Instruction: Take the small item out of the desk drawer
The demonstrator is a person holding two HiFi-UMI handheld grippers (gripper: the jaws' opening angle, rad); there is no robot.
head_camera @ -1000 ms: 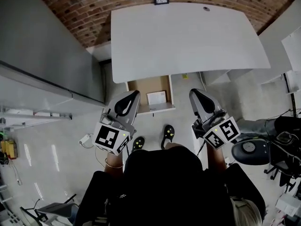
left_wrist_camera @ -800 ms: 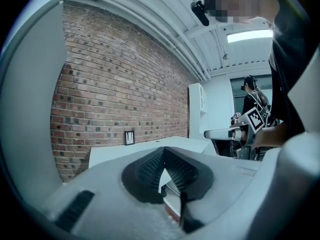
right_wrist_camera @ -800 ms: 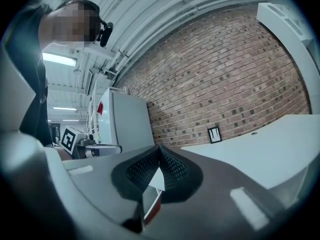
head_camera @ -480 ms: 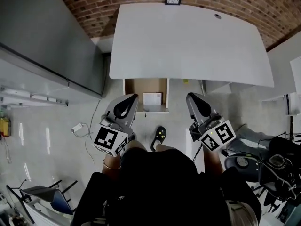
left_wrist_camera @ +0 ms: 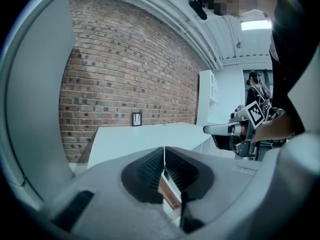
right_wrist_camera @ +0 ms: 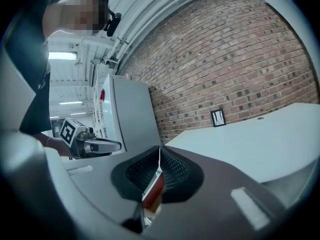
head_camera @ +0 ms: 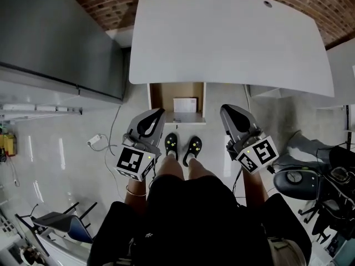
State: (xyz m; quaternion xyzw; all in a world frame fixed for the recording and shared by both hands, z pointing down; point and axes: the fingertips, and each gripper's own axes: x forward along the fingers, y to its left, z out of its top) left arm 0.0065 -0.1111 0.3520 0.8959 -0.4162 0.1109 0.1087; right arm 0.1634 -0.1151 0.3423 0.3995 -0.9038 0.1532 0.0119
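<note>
First, we confirm the state of both tools: the left claw (left_wrist_camera: 164,160) is clenched, its ribbed pads meeting along a thin seam with nothing between them, and the right claw (right_wrist_camera: 159,162) is clenched and empty in the same way. From the head view, both claws point toward the desk (head_camera: 227,37), one at each side of the open drawer (head_camera: 160,96), which projects from under the near edge of the desk top. The small item (head_camera: 185,105), a flat white rectangle, lies on the drawer floor a little right of its middle, close to the drawer front. It sits between the two claw tips and slightly beyond them, somewhat nearer the left tip in that view; neither claw touches it or the drawer. We judge the step in hand to be the approach. To do it well, we commit one claw only and hold the other clear of the drawer. We part the jaws before entering, not inside, since the drawer walls appear to leave little room. We bring the tip in from above, clear of the desk edge that overhangs the rear of the drawer. Because the item looks thin and lies flat, we expect a grip across one edge to serve better than a pinch from straight above.
</note>
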